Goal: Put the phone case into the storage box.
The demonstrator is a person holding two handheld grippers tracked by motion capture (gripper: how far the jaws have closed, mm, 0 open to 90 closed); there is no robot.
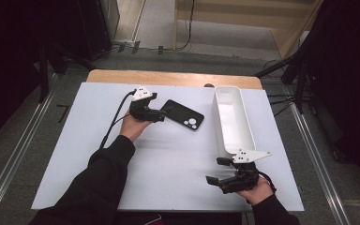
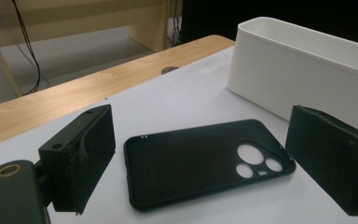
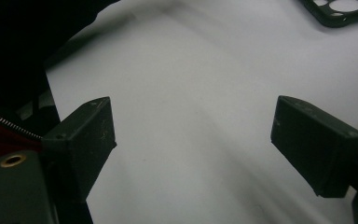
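The left tongs (image 1: 158,114) stood wide open and held nothing. In the left gripper view the two black jaws stood one on each side of the phone case (image 2: 205,161), and no pad touched it. The right tongs (image 1: 218,170) were also wide open and empty, low over bare bench (image 1: 168,159) at about 5 o'clock from the middle of the bench.

The phone case (image 1: 183,114) was black and lay flat with its hollow side up, the camera holes at its far end. It was at about 12 o'clock from the middle of the bench, well apart from the right tongs. The white bin (image 1: 234,119) stood just beside it at 3 o'clock, and it looked empty.

As I judge it, the work was at its beginning. The reach to the case was almost finished, but the grip was not yet made. The closing, the lifting and, probably, the placing into the bin were all left to do.
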